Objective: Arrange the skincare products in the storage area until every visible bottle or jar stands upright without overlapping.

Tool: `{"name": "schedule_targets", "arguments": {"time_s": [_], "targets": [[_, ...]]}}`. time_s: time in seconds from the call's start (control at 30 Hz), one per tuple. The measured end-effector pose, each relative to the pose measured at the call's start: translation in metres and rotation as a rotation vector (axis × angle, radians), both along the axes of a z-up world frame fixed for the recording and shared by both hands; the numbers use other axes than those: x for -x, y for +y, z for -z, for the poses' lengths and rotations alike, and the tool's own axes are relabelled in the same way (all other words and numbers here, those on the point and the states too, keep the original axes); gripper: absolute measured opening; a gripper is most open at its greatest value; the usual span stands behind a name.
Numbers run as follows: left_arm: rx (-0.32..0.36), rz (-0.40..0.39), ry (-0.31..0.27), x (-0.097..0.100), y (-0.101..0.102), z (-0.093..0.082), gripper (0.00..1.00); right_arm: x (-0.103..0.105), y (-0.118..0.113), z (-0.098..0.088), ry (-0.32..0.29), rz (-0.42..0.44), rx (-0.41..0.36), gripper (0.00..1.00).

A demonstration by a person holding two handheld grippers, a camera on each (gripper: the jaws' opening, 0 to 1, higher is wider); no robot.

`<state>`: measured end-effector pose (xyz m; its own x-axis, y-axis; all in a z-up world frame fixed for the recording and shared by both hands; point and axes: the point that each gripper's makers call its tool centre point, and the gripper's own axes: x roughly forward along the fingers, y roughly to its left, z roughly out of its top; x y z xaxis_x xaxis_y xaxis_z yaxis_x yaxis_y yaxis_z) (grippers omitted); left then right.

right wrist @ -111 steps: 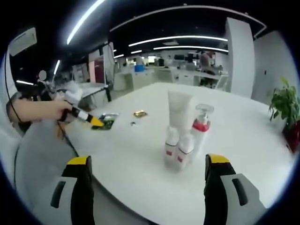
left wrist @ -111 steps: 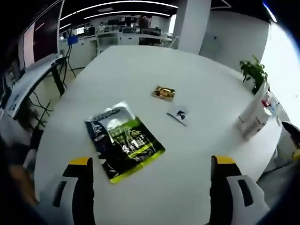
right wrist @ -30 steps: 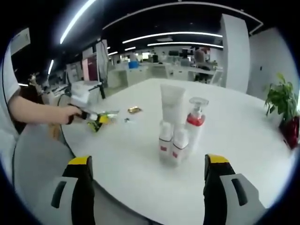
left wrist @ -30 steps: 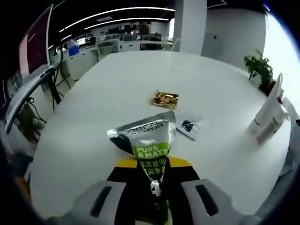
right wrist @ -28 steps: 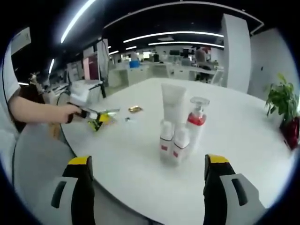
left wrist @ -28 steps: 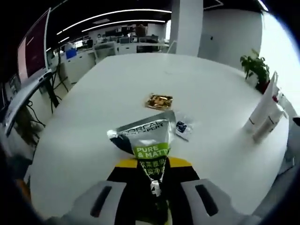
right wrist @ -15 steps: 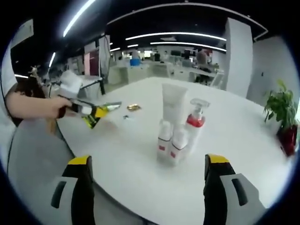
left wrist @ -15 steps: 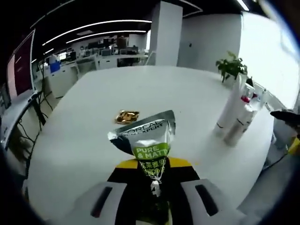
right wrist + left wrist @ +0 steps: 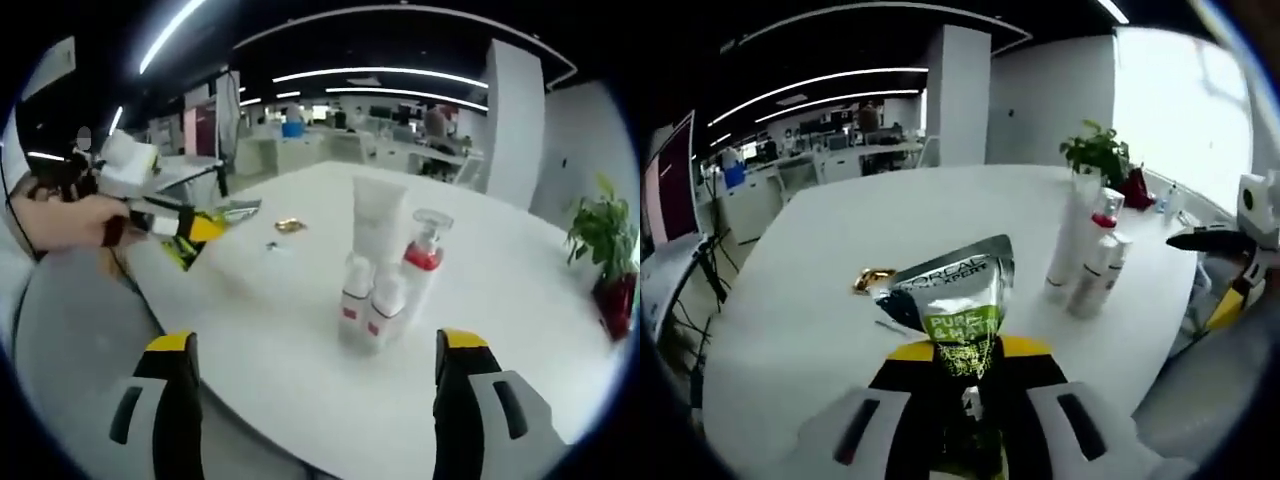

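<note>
White table [image 9: 560, 330]; left tongs [image 9: 960, 365] pinching sachet [image 9: 955, 295]; right tongs [image 9: 310, 355] spread.

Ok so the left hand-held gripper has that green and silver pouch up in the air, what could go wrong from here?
The pouch is pinched by its lower end in the left hand-held gripper and held off the table, so it may flop or slip. If it is carried to the cluster, a swing could topple the tall white tube, the pump bottle or the two small bottles, which stand close together.
</note>
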<state>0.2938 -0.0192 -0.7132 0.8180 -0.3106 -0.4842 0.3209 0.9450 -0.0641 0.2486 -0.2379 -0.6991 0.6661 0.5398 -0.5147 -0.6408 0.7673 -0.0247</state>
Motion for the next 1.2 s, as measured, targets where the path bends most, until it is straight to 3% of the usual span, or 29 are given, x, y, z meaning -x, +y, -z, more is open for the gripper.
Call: {"name": "schedule_targets", "arguments": {"time_s": [0.17, 0.3, 0.47, 0.57, 0.83, 0.93, 1.03, 1.2], "targets": [[0.008, 0.04, -0.021, 0.013, -0.019, -0.008, 0.17, 0.003, 0.006, -0.004, 0.004, -0.022, -0.04, 0.96], [0.017, 0.118, -0.043, 0.031, -0.046, -0.019, 0.17, 0.008, 0.014, -0.007, 0.018, -0.057, -0.078, 0.95], [0.032, 0.177, -0.065, 0.046, -0.067, -0.033, 0.17, 0.013, 0.023, -0.012, 0.066, -0.094, -0.18, 0.89], [0.028, 0.234, -0.088, 0.055, -0.08, -0.043, 0.17, 0.021, 0.038, -0.024, 0.129, -0.149, -0.335, 0.82], [0.066, 0.293, -0.125, 0.067, -0.102, -0.059, 0.18, 0.027, 0.054, -0.056, 0.209, -0.22, -0.595, 0.53], [0.086, 0.318, -0.135, 0.071, -0.111, -0.065, 0.18, 0.025, 0.062, -0.075, 0.225, -0.209, -0.735, 0.49], [0.11, 0.326, -0.152, 0.073, -0.118, -0.074, 0.18, 0.023, 0.065, -0.079, 0.226, -0.196, -0.767, 0.48], [0.112, 0.33, -0.172, 0.074, -0.127, -0.084, 0.18, 0.01, 0.061, -0.088, 0.258, -0.097, -0.932, 0.4]]}}
